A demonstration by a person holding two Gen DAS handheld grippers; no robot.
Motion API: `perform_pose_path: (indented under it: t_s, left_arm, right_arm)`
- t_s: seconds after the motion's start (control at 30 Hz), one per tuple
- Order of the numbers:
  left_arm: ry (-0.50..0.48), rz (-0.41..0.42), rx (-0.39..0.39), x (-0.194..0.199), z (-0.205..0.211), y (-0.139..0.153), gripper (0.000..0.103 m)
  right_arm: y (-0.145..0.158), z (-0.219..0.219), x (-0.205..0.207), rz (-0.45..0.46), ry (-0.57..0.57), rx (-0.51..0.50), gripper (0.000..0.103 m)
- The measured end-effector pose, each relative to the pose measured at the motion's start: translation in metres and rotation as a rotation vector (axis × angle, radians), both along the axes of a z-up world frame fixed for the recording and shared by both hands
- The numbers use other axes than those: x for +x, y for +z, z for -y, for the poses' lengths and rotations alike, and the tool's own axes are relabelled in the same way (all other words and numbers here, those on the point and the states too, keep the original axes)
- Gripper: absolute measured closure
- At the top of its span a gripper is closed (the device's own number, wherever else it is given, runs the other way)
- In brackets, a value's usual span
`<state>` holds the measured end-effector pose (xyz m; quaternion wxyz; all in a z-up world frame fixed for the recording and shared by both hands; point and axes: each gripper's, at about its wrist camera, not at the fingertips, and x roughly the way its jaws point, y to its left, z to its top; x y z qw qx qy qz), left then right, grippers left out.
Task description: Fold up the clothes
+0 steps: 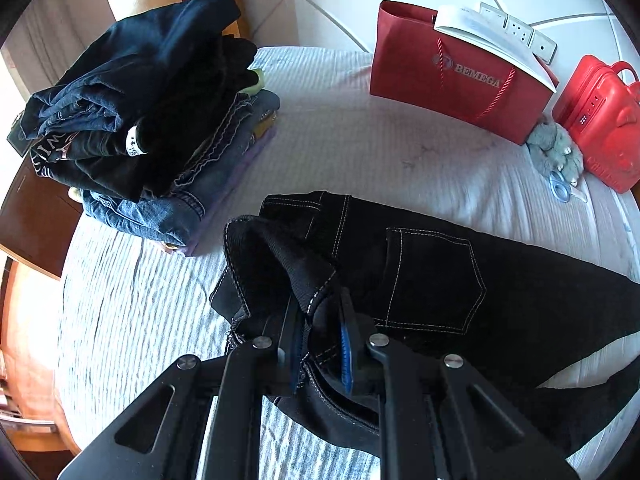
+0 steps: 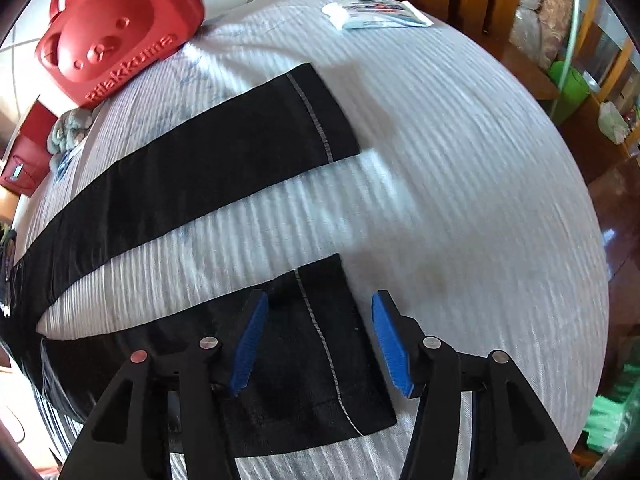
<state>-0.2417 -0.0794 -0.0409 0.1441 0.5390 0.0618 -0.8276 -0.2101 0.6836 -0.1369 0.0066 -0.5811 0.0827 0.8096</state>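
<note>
Black jeans (image 1: pixel 436 280) with white stitching lie spread on the striped white bed. My left gripper (image 1: pixel 320 328) is shut on the jeans' waistband, lifting a bunched fold of it; the back pocket shows to the right. In the right wrist view both legs run flat across the bed, the far leg (image 2: pixel 200 168) and the near leg (image 2: pixel 304 344). My right gripper (image 2: pixel 320 328) is open, hovering over the near leg's hem, its blue pads (image 2: pixel 250 344) on either side of the hem stitching.
A stack of folded jeans and dark clothes (image 1: pixel 152 120) sits at the bed's far left. A red paper bag (image 1: pixel 460 76), a red bear case (image 1: pixel 604 120) (image 2: pixel 116 28), a grey plush (image 1: pixel 556 148) and a tube (image 2: pixel 380 14) lie along the far edge.
</note>
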Motion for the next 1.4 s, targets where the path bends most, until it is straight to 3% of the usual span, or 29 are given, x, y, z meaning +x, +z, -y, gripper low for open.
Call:
perform_pose_path:
  t_s: [0.03,0.1,0.3,0.33,0.47,0.5,0.57,0.6,0.67,0.73,0.77,0.9,1.1,1.27,1.4]
  left_arm:
    - [0.003,-0.001,0.0,-0.001,0.0,0.0,0.089]
    - [0.01,-0.007,0.001,0.01,0.004,0.006,0.089]
    - [0.025,-0.031,0.012,0.038,0.021,0.028,0.089]
    - [0.03,-0.034,0.014,0.037,0.024,0.031,0.089]
    - [0.034,-0.021,0.015,0.001,0.026,0.024,0.089]
    - [0.04,-0.01,0.013,-0.017,0.025,0.017,0.089]
    - [0.041,0.022,0.003,-0.05,0.019,0.001,0.082]
    - [0.031,0.042,-0.004,-0.064,0.015,-0.006,0.08]
    - [0.009,0.042,-0.023,-0.079,0.007,-0.005,0.056]
    - [-0.021,-0.005,-0.057,-0.071,0.004,0.014,0.029]
    - [-0.034,-0.026,-0.071,-0.063,0.006,0.024,0.024]
    - [-0.031,-0.009,-0.095,-0.026,0.024,0.033,0.024]
    - [0.008,0.077,-0.084,0.016,0.051,-0.016,0.024]
    - [-0.003,0.056,-0.037,0.006,0.048,-0.039,0.024]
    - [0.01,0.11,-0.009,-0.011,0.048,-0.065,0.024]
  right_arm:
    - [0.0,0.006,-0.001,0.006,0.029,0.031,0.054]
    - [0.003,0.016,-0.001,0.021,0.067,0.054,0.083]
    - [0.066,0.024,0.001,-0.124,0.079,0.165,0.085]
    - [0.083,0.02,-0.003,-0.171,0.065,0.16,0.085]
    - [0.095,0.005,-0.058,-0.213,0.018,0.139,0.085]
    - [0.097,0.002,-0.072,-0.221,0.007,0.133,0.085]
    - [0.093,0.0,-0.102,-0.218,-0.023,0.15,0.068]
    - [0.084,0.004,-0.118,-0.193,-0.044,0.181,0.065]
    - [0.074,0.005,-0.132,-0.175,-0.088,0.157,0.061]
    - [0.072,0.009,-0.13,-0.185,-0.108,0.12,0.058]
    - [0.073,0.014,-0.125,-0.19,-0.099,0.117,0.052]
    - [0.074,0.028,-0.102,-0.191,-0.076,0.111,0.049]
    - [0.062,0.029,-0.055,-0.177,-0.156,0.035,0.047]
    - [0.052,0.029,-0.03,-0.154,-0.216,-0.04,0.047]
    - [0.048,0.024,-0.025,-0.157,-0.268,-0.102,0.043]
